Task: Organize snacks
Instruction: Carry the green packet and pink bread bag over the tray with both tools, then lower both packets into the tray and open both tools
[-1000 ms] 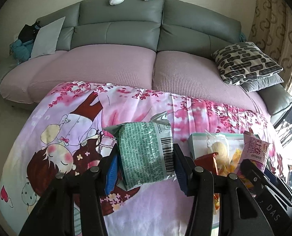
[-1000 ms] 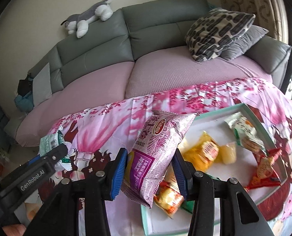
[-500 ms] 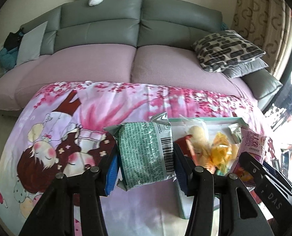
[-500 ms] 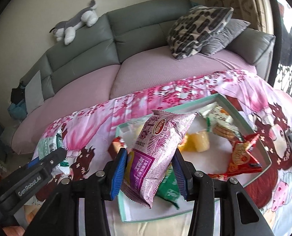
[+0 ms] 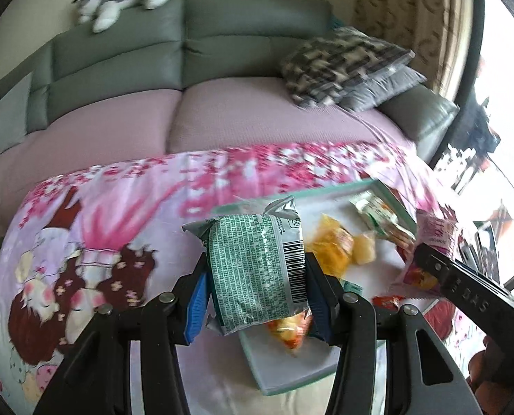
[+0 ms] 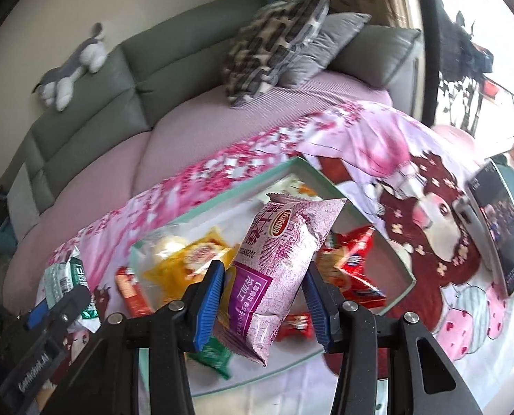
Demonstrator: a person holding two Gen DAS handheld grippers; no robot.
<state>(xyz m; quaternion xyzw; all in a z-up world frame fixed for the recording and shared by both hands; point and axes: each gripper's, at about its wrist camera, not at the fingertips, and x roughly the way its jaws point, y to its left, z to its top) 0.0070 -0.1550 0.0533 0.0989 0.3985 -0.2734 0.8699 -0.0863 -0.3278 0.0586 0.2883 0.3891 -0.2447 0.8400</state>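
A green snack packet [image 5: 257, 273] with white print and a barcode is gripped upright between the blue-padded jaws of the left gripper [image 5: 255, 297]; it is held above the near left corner of a shallow tray [image 5: 284, 377] with a pale green rim. A purple snack packet [image 6: 277, 269] with a red oval logo is clamped, tilted to the right, in the jaws of the right gripper [image 6: 262, 306]; it is held over the middle of the same tray. Inside the tray, loose snacks are scattered: yellow packets [image 6: 191, 259] toward the left, red packets [image 6: 353, 263] toward the right, a green packet [image 6: 212, 354] at the near edge. One orange-red packet [image 6: 130, 288] is seen just outside the tray's left wall. The tray is set on a pink cloth [image 5: 118, 214] printed with cartoon figures and blossoms; what lies beneath the cloth is hidden. Beyond the cloth, a grey-green sofa [image 5: 194, 45] with mauve seat covers is seen; a patterned black-and-white cushion [image 5: 340, 62] is stacked on a grey one at its right end, and a grey-and-white plush dog [image 5: 125, 0] is laid along the top of the backrest. At the far right of the cloth, in the right wrist view, a screen device [image 6: 499, 228] is propped. Both views are blurred.
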